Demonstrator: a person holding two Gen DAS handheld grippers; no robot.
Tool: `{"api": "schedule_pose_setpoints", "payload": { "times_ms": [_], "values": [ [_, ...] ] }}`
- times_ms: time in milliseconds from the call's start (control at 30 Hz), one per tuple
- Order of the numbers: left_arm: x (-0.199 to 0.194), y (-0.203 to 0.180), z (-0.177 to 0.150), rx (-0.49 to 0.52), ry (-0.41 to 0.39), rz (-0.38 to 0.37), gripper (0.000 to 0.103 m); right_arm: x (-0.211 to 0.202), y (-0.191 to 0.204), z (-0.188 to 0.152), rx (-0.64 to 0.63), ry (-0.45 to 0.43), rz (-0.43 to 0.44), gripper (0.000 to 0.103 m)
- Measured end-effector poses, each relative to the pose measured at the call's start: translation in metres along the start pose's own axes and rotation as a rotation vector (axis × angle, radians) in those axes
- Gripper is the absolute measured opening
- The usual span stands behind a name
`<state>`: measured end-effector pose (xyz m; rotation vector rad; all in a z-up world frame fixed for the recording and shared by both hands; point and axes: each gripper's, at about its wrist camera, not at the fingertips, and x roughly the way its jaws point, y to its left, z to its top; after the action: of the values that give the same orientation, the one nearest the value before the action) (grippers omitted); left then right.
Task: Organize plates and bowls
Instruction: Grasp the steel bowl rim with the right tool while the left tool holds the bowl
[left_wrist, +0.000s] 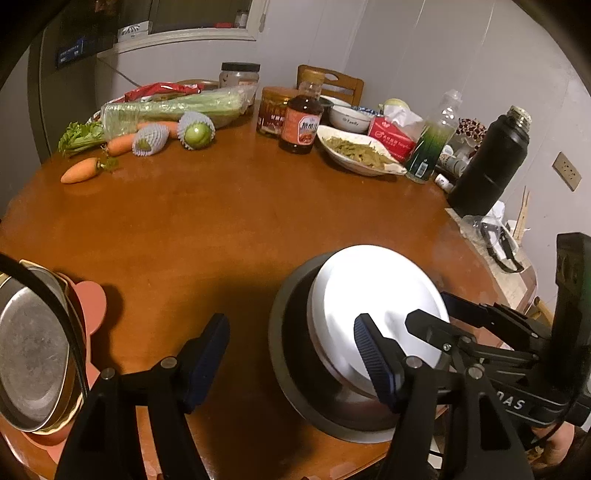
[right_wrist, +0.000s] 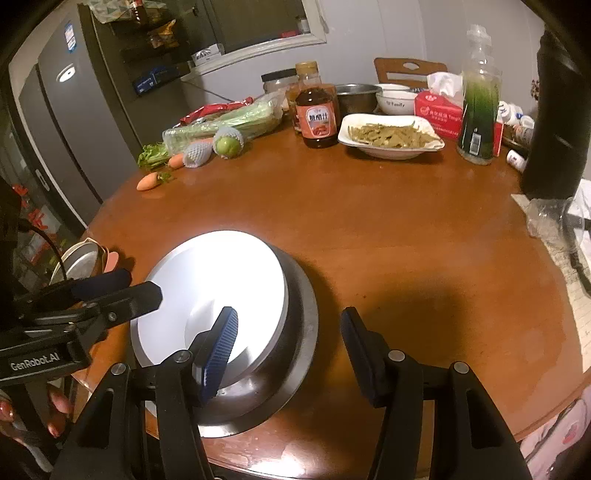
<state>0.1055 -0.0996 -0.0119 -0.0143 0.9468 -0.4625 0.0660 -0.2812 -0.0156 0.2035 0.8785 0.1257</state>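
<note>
A white bowl (left_wrist: 373, 295) sits inside a larger steel bowl (left_wrist: 291, 369) on the round wooden table (left_wrist: 229, 221), near its front edge. In the right wrist view the white bowl (right_wrist: 221, 273) rests in the steel bowl (right_wrist: 299, 332). My left gripper (left_wrist: 291, 350) is open and empty, its right finger over the bowls' rim. My right gripper (right_wrist: 288, 347) is open and empty, its left finger over the white bowl. A stack of a steel plate (left_wrist: 33, 350), a gold-rimmed plate and a pink plate (left_wrist: 92, 302) lies at the left edge.
At the back stand a sauce bottle (left_wrist: 301, 118), a jar (left_wrist: 273, 110), a dish of green food (left_wrist: 358, 151), a white bowl (left_wrist: 349, 118), a tissue box (left_wrist: 391, 136), a green bottle (left_wrist: 432, 144) and a black flask (left_wrist: 491, 162). Celery, carrots (left_wrist: 79, 170) and netted fruit lie back left.
</note>
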Motion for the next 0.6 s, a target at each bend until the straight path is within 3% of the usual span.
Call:
{"api": "schedule_pose_setpoints", "payload": {
  "times_ms": [600],
  "values": [
    [0.019,0.0,-0.003,-0.013,0.051,-0.03,0.073,0.014,0.002,-0.005,0.005,0.045,0.077,0.06]
  ]
}}
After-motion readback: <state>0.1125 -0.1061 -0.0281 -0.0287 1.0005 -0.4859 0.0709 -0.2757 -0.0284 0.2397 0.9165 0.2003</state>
